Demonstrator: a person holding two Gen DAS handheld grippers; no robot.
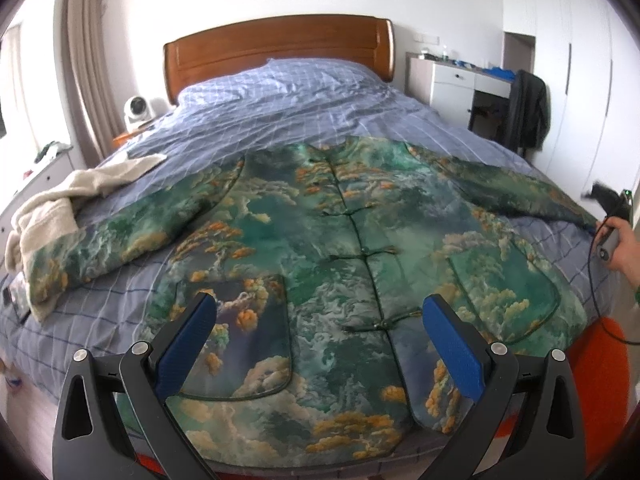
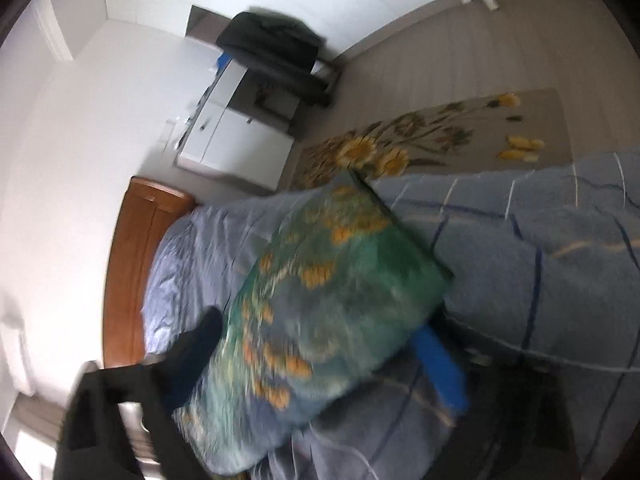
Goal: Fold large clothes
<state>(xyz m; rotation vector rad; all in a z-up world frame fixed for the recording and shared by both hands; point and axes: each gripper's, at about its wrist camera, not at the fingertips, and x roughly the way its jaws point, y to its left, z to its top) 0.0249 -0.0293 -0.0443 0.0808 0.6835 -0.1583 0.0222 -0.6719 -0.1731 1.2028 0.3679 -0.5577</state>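
A large green jacket (image 1: 340, 248) with orange tree and cloud print lies face up, spread flat on the bed (image 1: 280, 112), both sleeves out to the sides. My left gripper (image 1: 320, 312) is open and empty, hovering above the jacket's lower front near the hem. My right gripper (image 2: 316, 328) is at the end of the jacket's right sleeve (image 2: 328, 280); the sleeve lies between its blue fingers (image 2: 440, 368) and fills the blurred right wrist view. It also shows at the bed's right edge in the left wrist view (image 1: 612, 204), held in a hand.
A cream towel (image 1: 60, 204) lies crumpled over the left sleeve at the bed's left side. A wooden headboard (image 1: 276, 48) stands at the back. A white desk (image 1: 460, 80) and a dark chair (image 1: 528, 108) stand right of the bed. A flowered rug (image 2: 432, 132) covers the floor.
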